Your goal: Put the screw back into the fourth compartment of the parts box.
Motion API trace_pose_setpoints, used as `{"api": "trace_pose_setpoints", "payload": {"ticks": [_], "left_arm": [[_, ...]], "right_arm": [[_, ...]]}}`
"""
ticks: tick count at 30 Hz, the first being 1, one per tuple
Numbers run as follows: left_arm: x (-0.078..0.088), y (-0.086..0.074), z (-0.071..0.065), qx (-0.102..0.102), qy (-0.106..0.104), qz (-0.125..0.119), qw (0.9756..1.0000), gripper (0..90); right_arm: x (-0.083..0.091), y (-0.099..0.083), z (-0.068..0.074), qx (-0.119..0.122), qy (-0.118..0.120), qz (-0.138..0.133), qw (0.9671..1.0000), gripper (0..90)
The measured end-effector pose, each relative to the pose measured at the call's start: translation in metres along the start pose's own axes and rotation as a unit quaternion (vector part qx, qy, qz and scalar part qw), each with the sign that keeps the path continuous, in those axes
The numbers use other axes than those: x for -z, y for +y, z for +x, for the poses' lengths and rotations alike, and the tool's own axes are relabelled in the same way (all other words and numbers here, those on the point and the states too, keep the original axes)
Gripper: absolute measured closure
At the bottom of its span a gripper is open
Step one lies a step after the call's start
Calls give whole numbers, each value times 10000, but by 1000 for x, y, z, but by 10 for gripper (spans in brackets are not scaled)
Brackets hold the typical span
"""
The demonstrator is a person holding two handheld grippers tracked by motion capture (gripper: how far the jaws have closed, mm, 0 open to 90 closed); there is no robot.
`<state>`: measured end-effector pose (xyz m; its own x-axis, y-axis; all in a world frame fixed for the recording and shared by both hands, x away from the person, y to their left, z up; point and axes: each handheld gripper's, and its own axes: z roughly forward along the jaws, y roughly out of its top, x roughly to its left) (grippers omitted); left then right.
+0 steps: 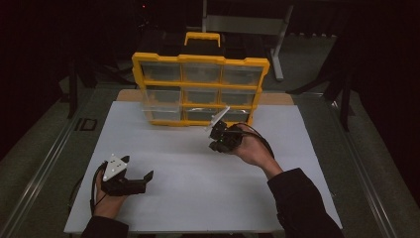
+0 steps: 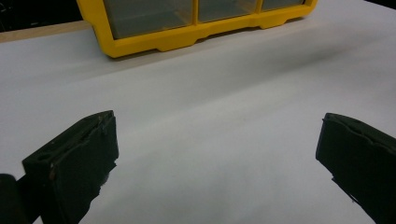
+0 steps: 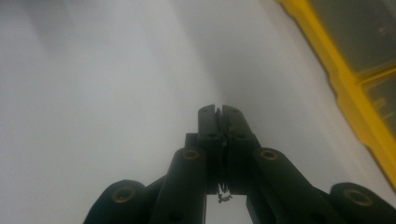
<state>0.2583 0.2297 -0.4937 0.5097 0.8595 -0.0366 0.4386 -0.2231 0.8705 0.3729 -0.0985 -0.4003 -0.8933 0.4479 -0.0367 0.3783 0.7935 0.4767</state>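
A yellow organizer case (image 1: 200, 89) stands upright at the upper middle of the high view, at the far edge of the white table (image 1: 198, 198). Its frame is bright yellow, with a yellow carrying handle (image 1: 202, 38) on top and a black body behind. The front is a grid of nine clear-lidded compartments, three rows of three, divided by yellow bars. What lies inside them is too dim to tell. The case's foot rests on the white surface, and a strip of bare wood shows on both sides of it.

The right claw (image 1: 214, 135) is held above the table just in front of the case's lower right compartments, near its bottom edge, in the middle of the high view. In the right gripper view its claw (image 3: 218, 114) is at the lower middle with the jaws pressed together; a tiny dark scrap hangs low in the slit between them, too small to make out. The yellow frame (image 3: 355, 116) of the case runs down the right edge of that view.

The left claw (image 1: 143, 177) sits low at the lower left of the high view, well apart from the case. In the left gripper view its jaws stand wide apart at the bottom corners with only bare white table between them, and the case's lower edge (image 2: 187, 39) crosses the top of the frame.
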Motion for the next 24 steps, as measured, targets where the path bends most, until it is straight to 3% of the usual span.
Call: {"api": "trace_pose_setpoints", "payload": {"ticks": [24], "left_arm": [[1,0,0,31,-40,-62,10000,1]], "right_arm": [[39,41,-11,117,-136,-399,9990,876]]}}
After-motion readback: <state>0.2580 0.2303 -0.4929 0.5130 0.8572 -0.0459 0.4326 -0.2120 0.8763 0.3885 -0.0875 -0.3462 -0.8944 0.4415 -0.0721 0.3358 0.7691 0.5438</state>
